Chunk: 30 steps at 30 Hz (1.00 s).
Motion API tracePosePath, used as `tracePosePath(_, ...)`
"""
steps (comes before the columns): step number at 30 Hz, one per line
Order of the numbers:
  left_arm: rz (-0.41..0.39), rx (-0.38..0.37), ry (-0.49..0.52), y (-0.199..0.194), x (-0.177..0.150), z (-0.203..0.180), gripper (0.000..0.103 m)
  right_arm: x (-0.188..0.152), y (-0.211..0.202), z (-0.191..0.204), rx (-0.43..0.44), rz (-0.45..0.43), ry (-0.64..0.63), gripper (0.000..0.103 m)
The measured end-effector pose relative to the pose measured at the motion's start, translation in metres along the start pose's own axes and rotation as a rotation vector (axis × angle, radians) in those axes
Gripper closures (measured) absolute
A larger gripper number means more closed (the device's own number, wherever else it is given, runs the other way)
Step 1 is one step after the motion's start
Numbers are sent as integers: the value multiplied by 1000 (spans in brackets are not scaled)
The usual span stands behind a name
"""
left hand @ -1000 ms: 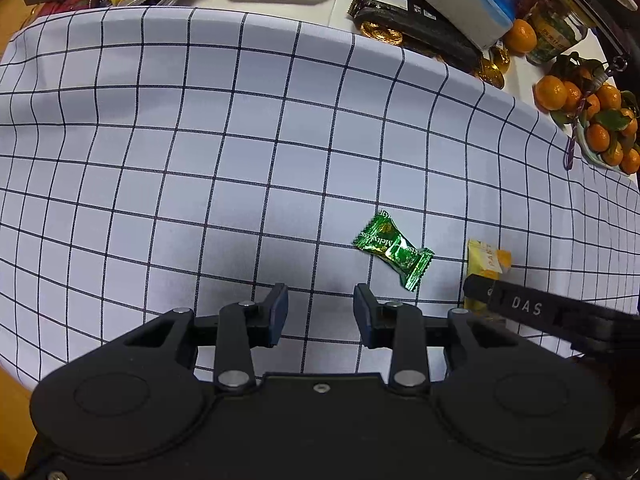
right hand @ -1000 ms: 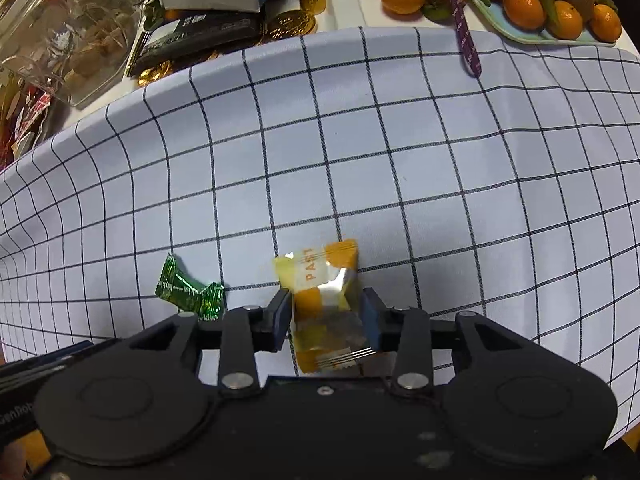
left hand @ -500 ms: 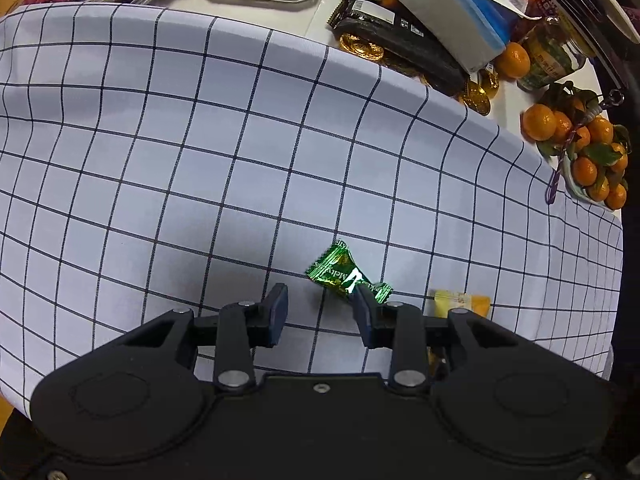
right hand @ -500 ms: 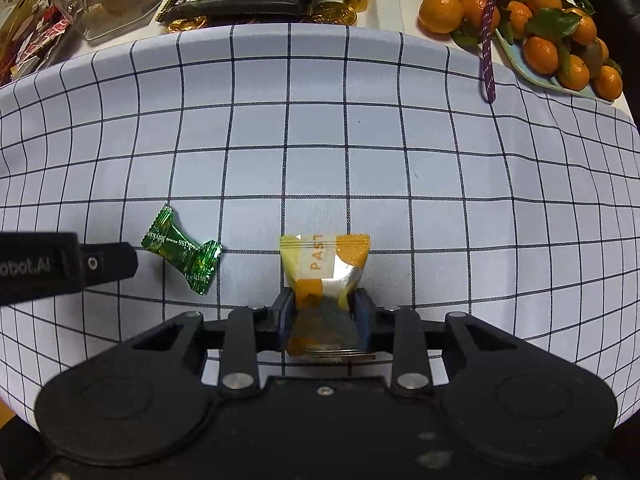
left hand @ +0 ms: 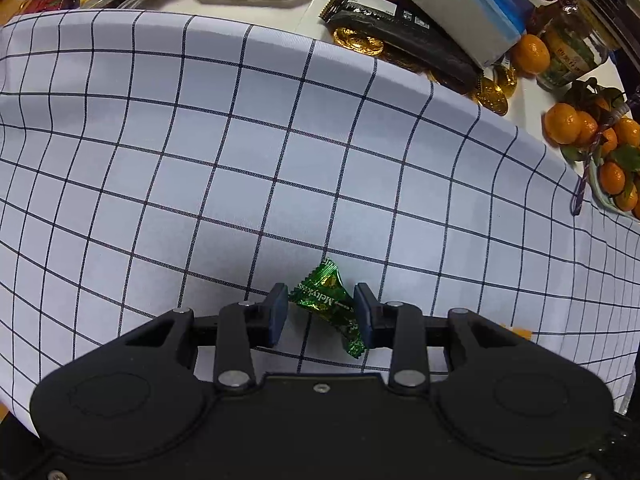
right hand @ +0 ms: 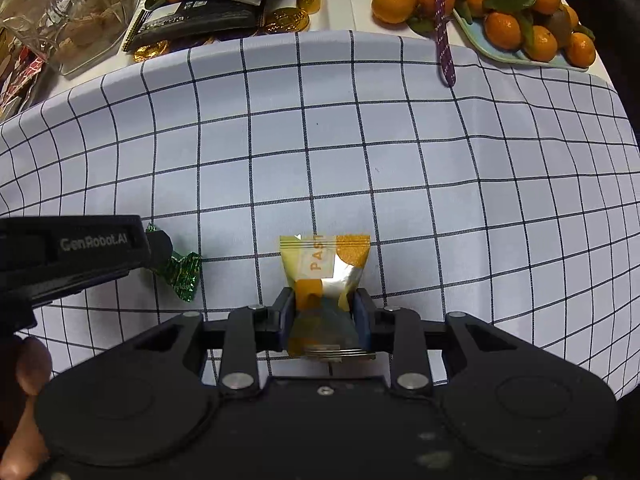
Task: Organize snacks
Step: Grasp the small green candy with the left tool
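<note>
Between my left gripper's [left hand: 321,307] parted fingers lies the green candy [left hand: 326,300], while my right gripper [right hand: 323,312] clamps the yellow packet [right hand: 325,264]

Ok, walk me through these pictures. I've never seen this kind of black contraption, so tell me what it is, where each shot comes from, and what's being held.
No robot here: a person holds a two-finger gripper in each hand, each with a camera looking along its fingers.

Left view: the left gripper is open around a green candy lying on the checked cloth.

Right view: the right gripper is shut on a yellow snack packet. The black bar at the left is the other gripper.

Beyond the cloth lie tangerines, gold coins and more snacks.
</note>
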<state>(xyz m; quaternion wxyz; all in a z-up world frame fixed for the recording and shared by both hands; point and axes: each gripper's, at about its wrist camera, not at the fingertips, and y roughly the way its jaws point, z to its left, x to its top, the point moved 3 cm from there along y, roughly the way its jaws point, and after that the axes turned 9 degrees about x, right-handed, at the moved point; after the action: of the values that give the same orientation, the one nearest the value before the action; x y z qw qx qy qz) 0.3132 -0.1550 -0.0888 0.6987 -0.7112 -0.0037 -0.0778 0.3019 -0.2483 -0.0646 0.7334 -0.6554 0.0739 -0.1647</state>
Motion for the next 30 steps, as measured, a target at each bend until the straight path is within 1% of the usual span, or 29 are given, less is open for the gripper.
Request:
tracePosePath(1,5,-5,3,1,0,0,57,1,-1,0,8,1,3,71)
tracePosePath(4,-3,13,32,-1,-1,2,53,2,-5,-2,23,-2,5,71)
tracePosePath(7,2,6,42,-3,-4,7,52,2,-8,-4,17,-4,9,71)
tracePosePath(13,21,-8,61,-5,-7,20,51,3,-3,-5,41,20,26,71)
tracePosePath(18,36,-5,79,-8,-13,28,51,2,-2,-4,31,17,19,71)
tracePosePath(19,43,8,84,-7,-14,30,52,3,-3,-4,31,16,20,71)
tracePosePath(20,46,40,86,-7,-16,32,52,3,-2,-5,31,17,24,71)
tracePosePath(22,13,119,69,-7,-18,42,54,4,-2,-6,35,21,28,71)
tracePosePath(24,-17,155,48,-9,-18,50,56,4,-2,-6,36,21,29,71)
tracePosePath(25,-20,148,34,-10,-17,53,56,4,-3,-5,36,19,27,71)
tracePosePath(26,-16,123,21,-11,-16,55,56,3,-4,-5,37,16,23,71)
tracePosePath(30,46,-58,-41,-16,-19,60,56,2,-9,-2,38,-1,2,71)
